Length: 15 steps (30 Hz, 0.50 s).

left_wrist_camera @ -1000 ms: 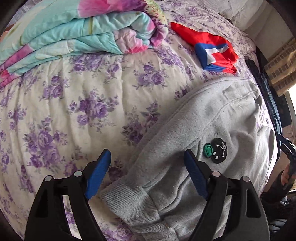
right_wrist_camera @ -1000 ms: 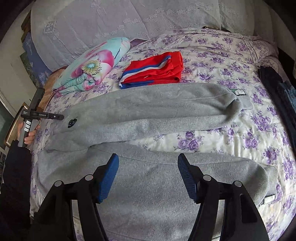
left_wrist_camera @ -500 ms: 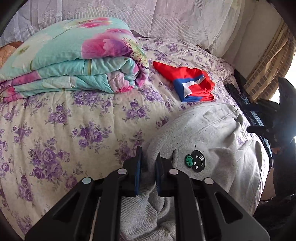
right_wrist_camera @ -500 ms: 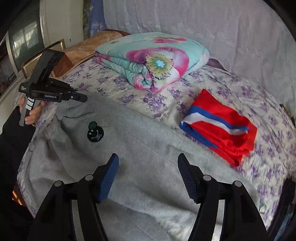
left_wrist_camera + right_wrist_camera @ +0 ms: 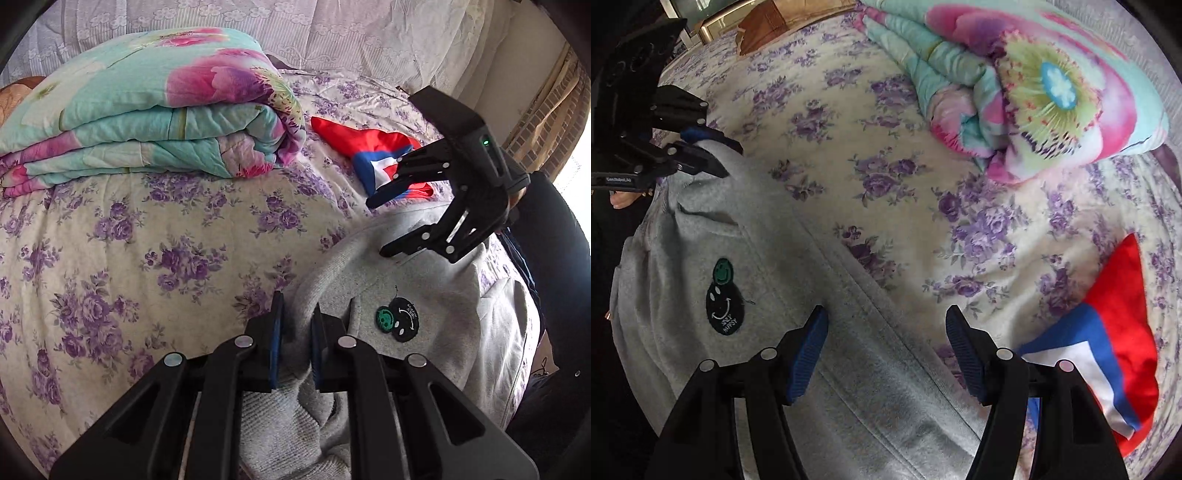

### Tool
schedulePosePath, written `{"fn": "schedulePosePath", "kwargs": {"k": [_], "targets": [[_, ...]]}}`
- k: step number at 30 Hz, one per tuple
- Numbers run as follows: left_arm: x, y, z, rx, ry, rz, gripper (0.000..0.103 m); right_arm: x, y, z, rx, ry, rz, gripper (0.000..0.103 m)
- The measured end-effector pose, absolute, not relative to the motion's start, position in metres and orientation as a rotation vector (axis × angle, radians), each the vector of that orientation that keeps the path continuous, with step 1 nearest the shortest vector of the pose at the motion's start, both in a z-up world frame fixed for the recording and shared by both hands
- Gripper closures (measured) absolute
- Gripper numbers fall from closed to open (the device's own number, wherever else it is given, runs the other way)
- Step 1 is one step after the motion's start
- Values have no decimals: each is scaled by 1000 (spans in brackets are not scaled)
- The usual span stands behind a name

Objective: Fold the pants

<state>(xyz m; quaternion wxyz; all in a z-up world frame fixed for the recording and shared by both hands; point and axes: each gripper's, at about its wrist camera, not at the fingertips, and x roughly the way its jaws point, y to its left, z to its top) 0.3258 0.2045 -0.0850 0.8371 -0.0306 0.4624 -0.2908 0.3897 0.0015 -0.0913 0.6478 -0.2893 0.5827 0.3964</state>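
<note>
The left wrist camera sat low and close over the pants, looking along the bed toward the quilt. The right one looked steeply down from nearby. Both took in the pants' badge, the quilt and the red cloth.

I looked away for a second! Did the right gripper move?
Yes. The right gripper swung away from the pants' leg end, toward the patch near the waist.
</note>
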Motion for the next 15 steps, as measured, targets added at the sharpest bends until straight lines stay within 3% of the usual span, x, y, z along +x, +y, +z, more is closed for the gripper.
{"fn": "schedulePosePath", "kwargs": {"k": [1, 2, 5, 11, 15], "targets": [[327, 204, -86, -62, 983, -613, 91, 390, 2, -98, -645, 1348, 918, 48], [328, 203, -88, -56, 989, -610, 91, 388, 3, -103, -634, 1367, 940, 74], [331, 199, -94, -27, 1002, -589, 91, 379, 7, -103, -665, 1312, 932, 93], [335, 210, -93, -67, 995, -562, 91, 382, 7, -71, -617, 1147, 830, 95], [336, 213, -93, -77, 994, -556, 91, 385, 12, -75, -620, 1143, 793, 95]]}}
